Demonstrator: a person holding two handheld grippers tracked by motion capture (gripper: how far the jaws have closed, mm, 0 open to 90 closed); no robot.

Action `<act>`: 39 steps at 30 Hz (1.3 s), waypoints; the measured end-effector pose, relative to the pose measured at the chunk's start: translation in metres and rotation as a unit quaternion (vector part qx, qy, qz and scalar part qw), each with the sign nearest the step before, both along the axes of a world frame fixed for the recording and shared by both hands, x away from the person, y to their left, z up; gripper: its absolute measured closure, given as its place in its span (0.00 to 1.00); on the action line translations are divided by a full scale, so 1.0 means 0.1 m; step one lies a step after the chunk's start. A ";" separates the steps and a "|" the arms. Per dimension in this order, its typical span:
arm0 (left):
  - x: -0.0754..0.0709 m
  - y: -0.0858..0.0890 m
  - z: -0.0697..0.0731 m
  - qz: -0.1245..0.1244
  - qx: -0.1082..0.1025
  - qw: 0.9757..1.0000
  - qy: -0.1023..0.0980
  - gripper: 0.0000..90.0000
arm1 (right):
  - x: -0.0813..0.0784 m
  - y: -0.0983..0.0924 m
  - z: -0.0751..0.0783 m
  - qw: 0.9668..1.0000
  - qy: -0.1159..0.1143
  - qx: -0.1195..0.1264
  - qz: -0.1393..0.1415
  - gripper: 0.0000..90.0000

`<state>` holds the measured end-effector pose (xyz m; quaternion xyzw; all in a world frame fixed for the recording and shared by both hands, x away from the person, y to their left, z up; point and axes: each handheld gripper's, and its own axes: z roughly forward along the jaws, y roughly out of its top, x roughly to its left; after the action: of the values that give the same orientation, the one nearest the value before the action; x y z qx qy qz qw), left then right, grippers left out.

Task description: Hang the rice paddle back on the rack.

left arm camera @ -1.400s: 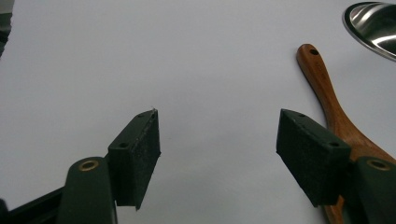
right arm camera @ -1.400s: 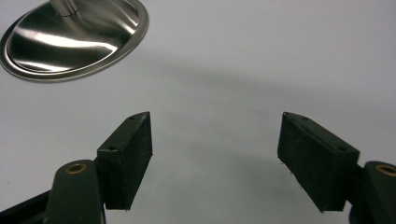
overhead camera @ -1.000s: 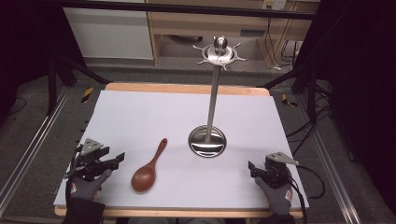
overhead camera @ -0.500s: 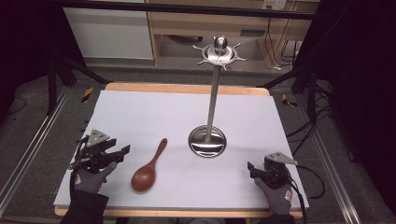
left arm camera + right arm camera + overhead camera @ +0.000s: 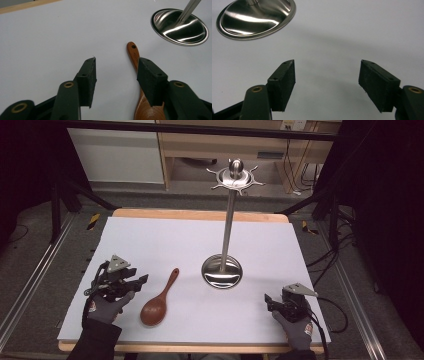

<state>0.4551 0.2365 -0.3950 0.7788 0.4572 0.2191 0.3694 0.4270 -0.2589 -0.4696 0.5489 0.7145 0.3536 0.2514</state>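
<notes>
Where the white sheet (image 5: 165, 245) covering the table nears its left edge, the left gripper (image 5: 137, 282) is held low over the surface in a gloved hand (image 5: 105, 307), a grey three-cornered plate on top of it. Its jaws are seen standing apart with nothing between them, and in the left gripper view (image 5: 116, 75) bare white sheet is shown in the gap. Just right of that gripper a brown wooden spoon (image 5: 157, 300) is laid flat, its bowl toward the near edge and its handle slanted up toward the far right; in the left gripper view the spoon (image 5: 133, 53) is partly covered by the right-hand jaw, and a small hole is visible at the handle's tip. Whether the jaw touches the spoon cannot be told. Further right, near the middle of the sheet, a steel stand (image 5: 222, 270) is set upright on a round, shiny base, with a thin post and a ring of hooks at the top. At the near right the right gripper (image 5: 270, 302) is held in the other gloved hand (image 5: 297, 327), well apart from the stand. Its jaws are spread wide over empty sheet in the right gripper view (image 5: 327, 72), with the stand's base (image 5: 255, 18) seen at the upper left
</notes>
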 end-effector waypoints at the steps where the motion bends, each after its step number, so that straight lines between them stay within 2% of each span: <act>1: 0.01 -0.03 -0.01 -0.002 0.009 1.000 0.001 0.57 | 0.00 0.00 0.00 1.000 0.000 0.000 0.002 0.34; 3: 0.01 -0.05 -0.01 -0.003 0.013 1.000 0.001 0.60 | 0.00 0.00 0.00 1.000 -0.001 -0.001 0.003 0.34; 4: 0.02 -0.07 -0.02 -0.003 0.019 1.000 0.001 0.60 | 0.01 0.01 0.00 1.000 0.000 -0.001 0.003 0.34; 5: 0.03 -0.11 -0.04 -0.006 0.035 0.999 0.002 0.62 | 0.01 0.01 0.00 1.000 0.000 -0.004 0.005 0.34; 6: 0.03 -0.11 -0.04 -0.006 0.035 0.999 0.002 0.64 | 0.01 0.01 0.00 1.000 0.000 -0.004 0.005 0.34; 7: 0.03 -0.14 -0.05 -0.008 0.046 0.999 0.001 0.66 | 0.01 0.02 0.00 1.000 0.000 -0.003 0.005 0.34; 12: 0.04 -0.19 -0.08 -0.020 0.054 0.998 0.002 0.69 | 0.00 0.03 -0.01 1.000 0.002 -0.004 0.008 0.34; 18: 0.08 -0.27 -0.12 -0.034 0.052 0.998 0.025 0.69 | 0.00 0.03 -0.01 1.000 0.003 -0.007 0.013 0.34; 24: 0.12 -0.36 -0.17 -0.044 0.051 0.997 0.035 0.69 | 0.00 0.04 -0.01 1.000 0.003 -0.006 0.013 0.34; 30: 0.17 -0.46 -0.26 -0.051 0.058 0.995 0.057 0.68 | 0.00 0.04 -0.02 1.000 0.006 -0.005 0.012 0.34; 33: 0.20 -0.51 -0.32 -0.054 0.069 0.994 0.069 0.66 | 0.00 0.04 -0.02 1.000 0.006 -0.005 0.012 0.34; 39: 0.21 -0.58 -0.37 -0.058 0.075 0.992 0.079 0.61 | 0.01 0.04 -0.02 1.000 0.007 -0.005 0.013 0.35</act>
<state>0.4759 0.1783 -0.4319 0.8443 0.4217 0.1683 0.2848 0.4277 -0.2548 -0.4714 0.5403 0.7253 0.3496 0.2448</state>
